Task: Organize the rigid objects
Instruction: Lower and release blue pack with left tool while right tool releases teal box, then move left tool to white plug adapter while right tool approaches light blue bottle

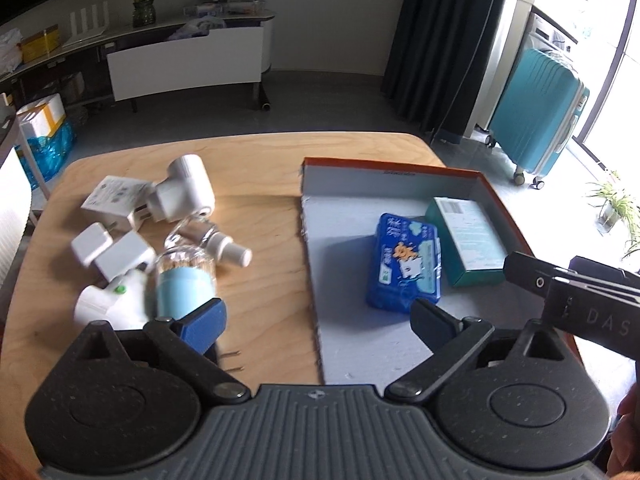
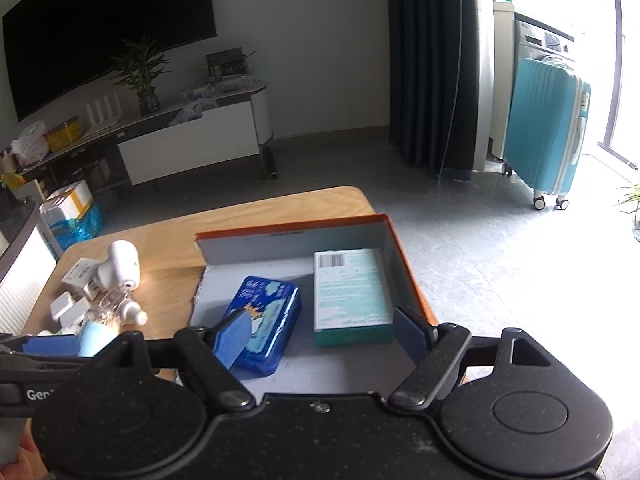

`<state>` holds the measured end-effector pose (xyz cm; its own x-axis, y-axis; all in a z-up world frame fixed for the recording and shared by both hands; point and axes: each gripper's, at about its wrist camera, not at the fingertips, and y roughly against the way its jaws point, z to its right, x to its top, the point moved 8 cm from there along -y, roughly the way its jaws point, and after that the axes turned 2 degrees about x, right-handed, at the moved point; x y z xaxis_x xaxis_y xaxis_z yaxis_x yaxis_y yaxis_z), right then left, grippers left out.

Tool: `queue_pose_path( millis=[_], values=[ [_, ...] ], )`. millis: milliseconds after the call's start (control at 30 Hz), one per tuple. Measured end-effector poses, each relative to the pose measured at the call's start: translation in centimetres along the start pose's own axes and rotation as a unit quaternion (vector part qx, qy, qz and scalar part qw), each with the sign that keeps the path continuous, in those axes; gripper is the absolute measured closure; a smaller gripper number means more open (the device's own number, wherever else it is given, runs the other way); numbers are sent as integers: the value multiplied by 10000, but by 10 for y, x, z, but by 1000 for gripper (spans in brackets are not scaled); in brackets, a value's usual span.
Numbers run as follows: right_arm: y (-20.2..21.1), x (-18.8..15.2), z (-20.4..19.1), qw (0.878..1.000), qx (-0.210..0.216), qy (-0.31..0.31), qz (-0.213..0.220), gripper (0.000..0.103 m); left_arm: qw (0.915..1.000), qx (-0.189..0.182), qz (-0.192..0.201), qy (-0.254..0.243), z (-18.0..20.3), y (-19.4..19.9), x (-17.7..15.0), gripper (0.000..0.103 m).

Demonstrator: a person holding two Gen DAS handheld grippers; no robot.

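A: What is seen nearest the cameras?

B: Both grippers are held over a wooden worktop (image 1: 264, 280). The left gripper (image 1: 318, 322) is shown with its fingers spread wide and nothing between them; the right gripper (image 2: 324, 332) is likewise spread wide and empty.

A: And beyond the fingers?

B: An orange-rimmed tray (image 1: 400, 170) is set on the worktop's right half. A blue pack (image 1: 406, 264) is laid flat inside it, and a teal box (image 1: 466, 240) is lodged just beside the pack, against the tray's right wall.

A: What is left outside the tray?

B: A cluster is gathered on the worktop's left side: a jar with a pale blue cap (image 1: 184, 284), a small spray bottle (image 1: 218, 242), white plugs (image 1: 112, 252) and a white cylinder (image 1: 186, 190), several of them touching.

A: Farther off?

B: A teal suitcase (image 1: 536, 116) is stood by a dark curtain (image 1: 440, 40).
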<state>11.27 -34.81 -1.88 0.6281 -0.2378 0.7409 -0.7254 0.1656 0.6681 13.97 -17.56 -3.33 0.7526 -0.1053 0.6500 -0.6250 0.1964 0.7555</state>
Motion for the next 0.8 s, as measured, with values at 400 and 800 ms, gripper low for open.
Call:
queue_pose_path(
  millis=[400,800],
  values=[
    [0,-13,-39,9992,306,219,-141,11,9995,222,54,226,-38,15,-10,2],
    [0,-18,-68,9980,480,378,-173,11,9981,398,148,440,-62,28,-16,2]
  ],
)
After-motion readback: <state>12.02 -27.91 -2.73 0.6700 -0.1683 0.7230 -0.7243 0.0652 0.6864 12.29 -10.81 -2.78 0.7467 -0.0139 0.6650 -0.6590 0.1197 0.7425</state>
